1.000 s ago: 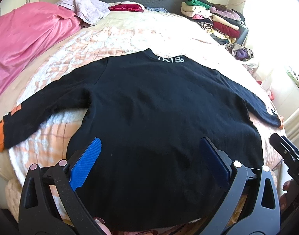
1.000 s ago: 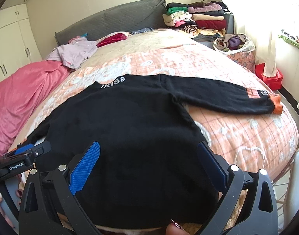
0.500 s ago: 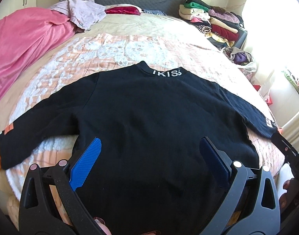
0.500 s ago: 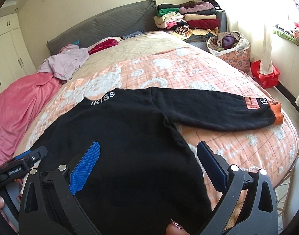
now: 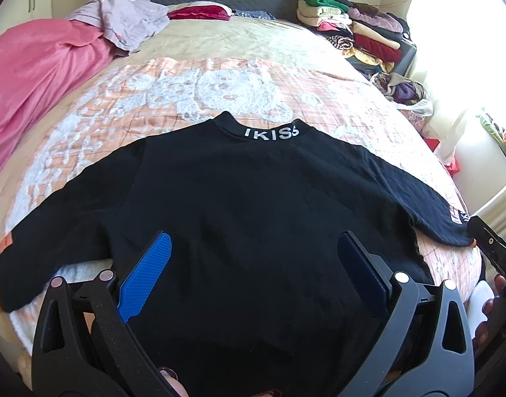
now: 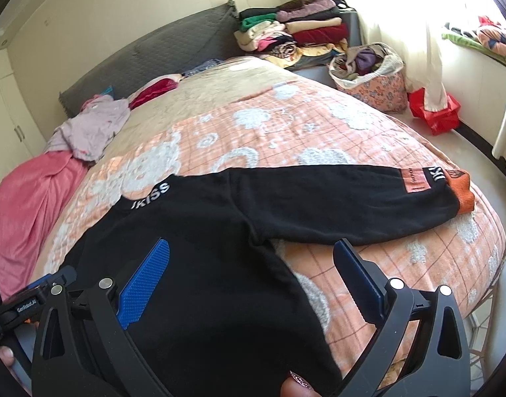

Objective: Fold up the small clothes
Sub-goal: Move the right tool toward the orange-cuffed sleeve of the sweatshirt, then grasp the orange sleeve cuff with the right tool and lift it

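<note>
A black long-sleeved sweater with orange cuffs (image 5: pixel 253 218) lies flat on the peach patterned bed cover (image 5: pixel 193 86), its neck at 12 o'clock. The left gripper (image 5: pixel 253 276) and right gripper (image 6: pixel 249 276) hang over it, fingers spread wide, holding nothing.

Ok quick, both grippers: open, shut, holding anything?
Left gripper: open, holding nothing, above the black sweatshirt.
Right gripper: open, holding nothing, over the sweatshirt's right side.
</note>
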Motion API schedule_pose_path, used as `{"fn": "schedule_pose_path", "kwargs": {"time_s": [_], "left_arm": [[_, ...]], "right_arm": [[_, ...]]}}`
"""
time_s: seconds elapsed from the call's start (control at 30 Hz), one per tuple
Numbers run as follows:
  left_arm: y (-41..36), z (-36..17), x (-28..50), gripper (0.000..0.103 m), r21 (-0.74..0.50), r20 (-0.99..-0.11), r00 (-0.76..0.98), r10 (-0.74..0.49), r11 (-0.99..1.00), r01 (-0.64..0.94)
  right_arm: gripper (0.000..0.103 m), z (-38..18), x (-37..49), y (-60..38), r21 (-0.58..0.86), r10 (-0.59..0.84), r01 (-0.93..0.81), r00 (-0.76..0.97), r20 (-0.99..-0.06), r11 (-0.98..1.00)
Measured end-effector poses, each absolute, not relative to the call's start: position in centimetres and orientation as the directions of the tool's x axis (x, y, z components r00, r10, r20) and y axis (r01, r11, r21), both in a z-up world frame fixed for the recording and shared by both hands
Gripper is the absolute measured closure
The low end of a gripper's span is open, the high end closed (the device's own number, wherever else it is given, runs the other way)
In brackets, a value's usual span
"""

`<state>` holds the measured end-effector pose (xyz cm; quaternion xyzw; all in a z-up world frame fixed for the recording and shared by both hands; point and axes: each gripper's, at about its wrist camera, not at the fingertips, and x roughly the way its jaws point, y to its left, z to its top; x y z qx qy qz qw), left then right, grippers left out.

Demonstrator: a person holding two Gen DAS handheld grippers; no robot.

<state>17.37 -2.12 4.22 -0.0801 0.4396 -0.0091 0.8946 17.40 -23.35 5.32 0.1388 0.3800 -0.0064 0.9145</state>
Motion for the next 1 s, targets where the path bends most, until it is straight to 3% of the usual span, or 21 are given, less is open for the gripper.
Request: {"fn": "schedule_pose_path", "kwargs": {"time_s": [1.0], "left_arm": [[-7.9,2.7,23.5,0.008,-0.153,-0.817,0.554,-0.157,0.987,0.054]], "right_arm": [[0.004,1.0,20.0,-37.3,0.315,-0.066,0.459,0.644,-0.762,0.831]]}}
